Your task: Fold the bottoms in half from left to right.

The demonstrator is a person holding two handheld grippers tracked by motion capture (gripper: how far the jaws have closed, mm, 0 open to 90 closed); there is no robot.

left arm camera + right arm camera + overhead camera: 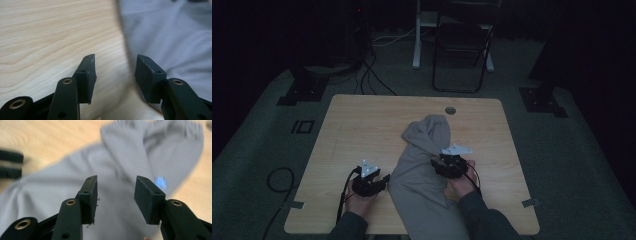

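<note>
The right hand-held gripper [115, 197] has its two black jaws spread apart with nothing between them, poised over a grey garment [125, 165]. The garment looks like a sweatshirt, its ribbed hem or cuffs [172, 127] lying at the top of the view. The pale wooden surface [50, 140] shows around the cloth. At the left edge a blurred black object [10, 166] sits beside the fabric; what it is cannot be told.

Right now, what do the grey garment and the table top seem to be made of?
The grey garment looks like soft knitted fabric, perhaps cotton jersey: matte, limp folds, ribbed cuffs in the right gripper view. The table top looks like light wood or wood-look laminate: grain lines, smooth low sheen.
</note>
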